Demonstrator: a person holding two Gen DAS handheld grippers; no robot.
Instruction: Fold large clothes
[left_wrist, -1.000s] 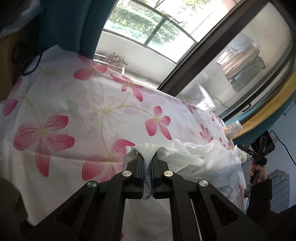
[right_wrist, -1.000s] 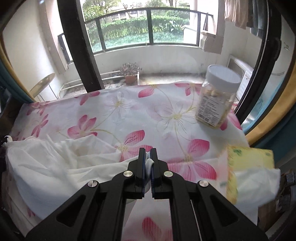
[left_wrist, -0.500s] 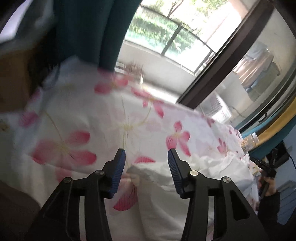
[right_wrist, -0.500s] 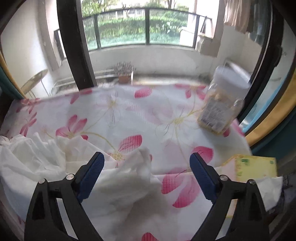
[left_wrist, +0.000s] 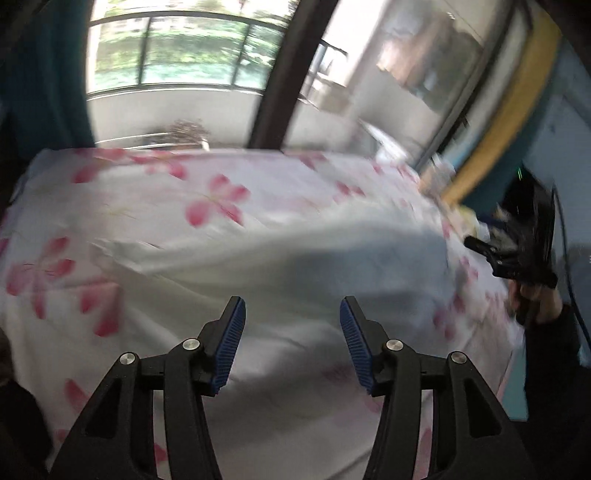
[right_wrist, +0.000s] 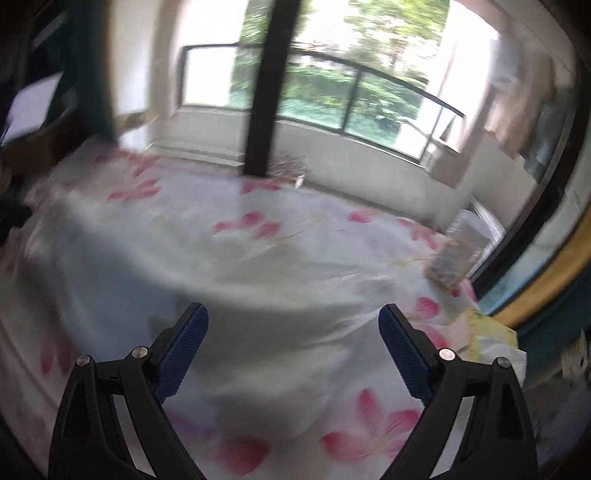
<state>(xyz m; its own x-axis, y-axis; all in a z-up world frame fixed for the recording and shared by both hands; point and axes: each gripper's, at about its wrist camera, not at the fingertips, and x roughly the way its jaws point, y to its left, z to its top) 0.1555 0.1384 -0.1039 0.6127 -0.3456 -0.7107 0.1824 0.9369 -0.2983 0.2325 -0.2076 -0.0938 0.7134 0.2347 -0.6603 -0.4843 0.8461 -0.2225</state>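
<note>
Both my grippers, clamped on the white garment a second ago, are now letting go of it and pulling back. My left gripper (left_wrist: 291, 339) is opening, its blue pads (left_wrist: 229, 343) parting with nothing pinched between them; my right gripper (right_wrist: 293, 350) is standing spread wide, also empty. The white garment (left_wrist: 295, 266) is lying loose in a broad rumpled spread just beyond both sets of fingers, resting on the pink-flowered cloth (left_wrist: 207, 206) that is covering the work surface. In the left wrist view my right hand (left_wrist: 535, 299) is showing at the far right edge, gripping its black tool. Further back in the right wrist view a clear jar (right_wrist: 452, 258) is standing on the cloth near the right side — blurred by motion — with a yellow packet (right_wrist: 487, 332) nearer the cloth's edge. Beyond, the dark window frame (right_wrist: 266, 85) is crossing a balcony railing and greenery.
</note>
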